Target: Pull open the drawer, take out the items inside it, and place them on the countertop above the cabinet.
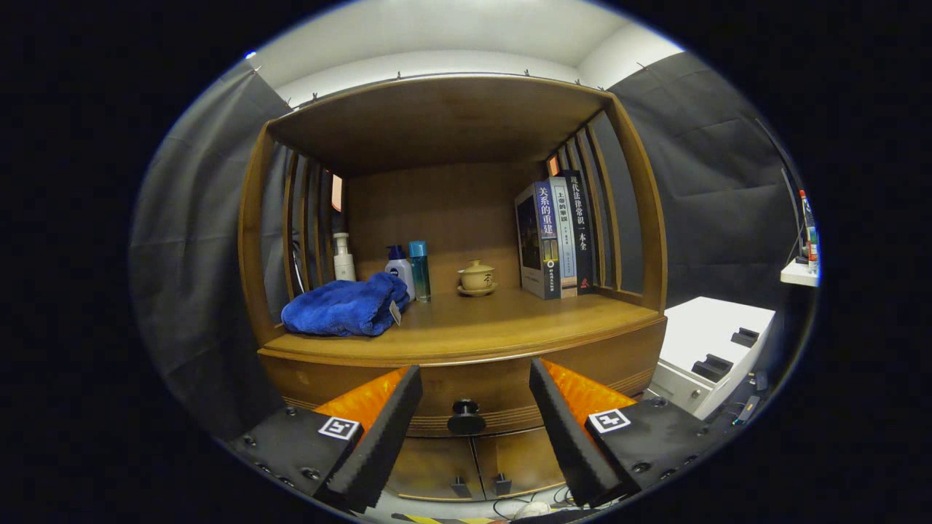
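Between the two fingers of the gripper [475, 371], at about 6 o'clock from the middle of the wooden cabinet [459, 218], sits the round dark knob [466, 417] of the drawer [473, 393]. The fingers are spread wide apart and hold nothing; the knob is ahead of them, in the gap, and not touched. The drawer is closed, its front a smooth curved band of brown wood with thin grooves along the lower edge. Its long axis runs from 9 o'clock to 3 o'clock, and the knob points straight toward the camera. Below it are two small doors [473, 458] with dark handles.

Above the drawer is the countertop [495, 320], a polished wooden board with a rounded front edge. At 9 o'clock on it lies a soft, fluffy blue towel [346, 309], folded in a loose heap, with a small tag. Behind the towel stand a white pump bottle [343, 258], a white bottle with a blue cap [400, 273] and a slim teal bottle [419, 271]. In the middle is a small beige lidded cup on a saucer [477, 279], glazed and round. At 3 o'clock three books [555, 236] stand upright, with Chinese writing down their spines. The cabinet sides are made from vertical wooden slats.

To the right of the cabinet, at about 4 o'clock, is a white box-shaped unit [710, 342] with dark recessed grips.
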Motion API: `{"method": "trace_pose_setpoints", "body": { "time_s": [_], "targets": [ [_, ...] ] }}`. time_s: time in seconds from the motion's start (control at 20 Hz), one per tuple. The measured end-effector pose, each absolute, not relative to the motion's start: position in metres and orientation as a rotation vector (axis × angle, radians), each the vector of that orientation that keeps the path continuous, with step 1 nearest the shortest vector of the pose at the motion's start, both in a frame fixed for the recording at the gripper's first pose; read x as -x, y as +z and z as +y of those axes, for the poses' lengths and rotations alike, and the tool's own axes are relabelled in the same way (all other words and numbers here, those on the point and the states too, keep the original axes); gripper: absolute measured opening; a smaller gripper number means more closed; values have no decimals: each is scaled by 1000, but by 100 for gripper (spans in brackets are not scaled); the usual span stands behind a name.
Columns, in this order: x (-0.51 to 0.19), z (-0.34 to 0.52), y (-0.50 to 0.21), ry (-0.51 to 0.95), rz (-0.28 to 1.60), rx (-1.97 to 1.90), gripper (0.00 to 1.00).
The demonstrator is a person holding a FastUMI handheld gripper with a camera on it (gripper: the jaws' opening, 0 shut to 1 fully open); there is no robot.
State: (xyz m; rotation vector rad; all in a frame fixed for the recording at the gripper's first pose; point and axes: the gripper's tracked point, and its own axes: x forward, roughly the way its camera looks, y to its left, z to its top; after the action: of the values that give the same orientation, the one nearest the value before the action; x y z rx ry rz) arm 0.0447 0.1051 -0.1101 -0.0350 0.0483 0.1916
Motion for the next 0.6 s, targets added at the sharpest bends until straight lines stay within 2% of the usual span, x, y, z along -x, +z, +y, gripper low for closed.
{"method": "trace_pose_setpoints", "body": {
  "time_s": [0.6],
  "targets": [
    [-81,119,-189,234,119,103,99]
  ]
}}
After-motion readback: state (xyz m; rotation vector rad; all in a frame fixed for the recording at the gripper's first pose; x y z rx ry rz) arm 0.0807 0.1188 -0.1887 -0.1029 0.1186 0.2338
